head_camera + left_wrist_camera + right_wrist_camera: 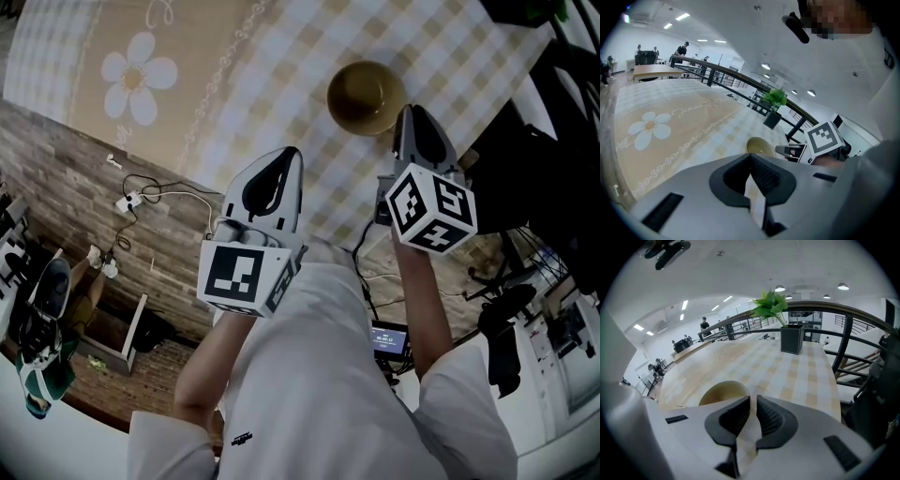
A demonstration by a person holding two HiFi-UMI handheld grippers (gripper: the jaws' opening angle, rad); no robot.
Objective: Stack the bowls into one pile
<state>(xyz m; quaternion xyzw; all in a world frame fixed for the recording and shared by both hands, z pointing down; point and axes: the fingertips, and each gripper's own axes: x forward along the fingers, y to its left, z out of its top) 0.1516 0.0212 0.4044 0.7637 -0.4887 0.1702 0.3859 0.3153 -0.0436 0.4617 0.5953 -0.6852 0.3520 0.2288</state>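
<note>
One olive-yellow bowl (366, 97) stands on the checked tablecloth (281, 56) near the table's front edge; I cannot tell whether others are nested in it. My right gripper (410, 111) is shut and empty, its tip just to the right of the bowl's rim. My left gripper (292, 154) is shut and empty too, held over the table edge left of the bowl. In the left gripper view the bowl (759, 146) shows just beyond the closed jaws (751, 158). In the right gripper view the bowl (723, 392) lies left of the jaws (753, 401).
A white daisy print (139, 77) marks the cloth's beige band. A potted plant (783, 323) stands at the table's far end by a railing (834, 310). Cables and a plug (131, 201) lie on the wood floor below. People stand far off in the hall.
</note>
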